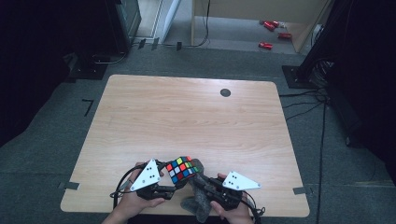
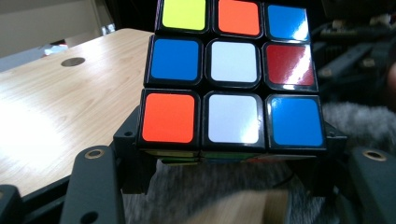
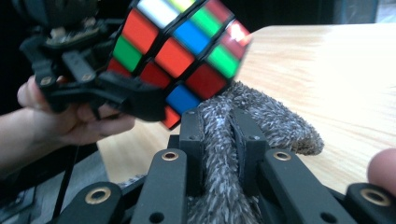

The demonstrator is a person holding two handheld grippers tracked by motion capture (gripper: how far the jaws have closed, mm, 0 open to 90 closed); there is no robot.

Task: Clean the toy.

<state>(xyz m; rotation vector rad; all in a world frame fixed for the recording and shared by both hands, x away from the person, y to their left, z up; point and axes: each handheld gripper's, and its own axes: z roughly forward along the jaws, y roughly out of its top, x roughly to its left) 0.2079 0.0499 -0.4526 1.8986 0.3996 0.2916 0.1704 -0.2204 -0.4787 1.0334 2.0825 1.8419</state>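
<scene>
At the near edge of the bench (image 1: 140,107), the right tool (image 1: 201,183) is clenched on a grey fuzzy cloth (image 3: 261,116), its 2 jaws pinching a fold. Just left of it, the left tool (image 1: 169,179) grasps a colour-scrambled puzzle cube (image 1: 182,169), raised above the wood and touching the cloth. Far off, a dark round disc (image 1: 225,92) lies on the bench.

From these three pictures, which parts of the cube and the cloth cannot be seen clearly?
- Puzzle cube, left gripper view: its top row is cut by the upper edge; its underside is shadowed between the jaws.
- Cube corner, right gripper view: blurred by glare.
- Grey cloth, right gripper view: its lower end is hidden behind the right gripper.
- Cloth, high view: partly covered by that gripper and the cube.
</scene>
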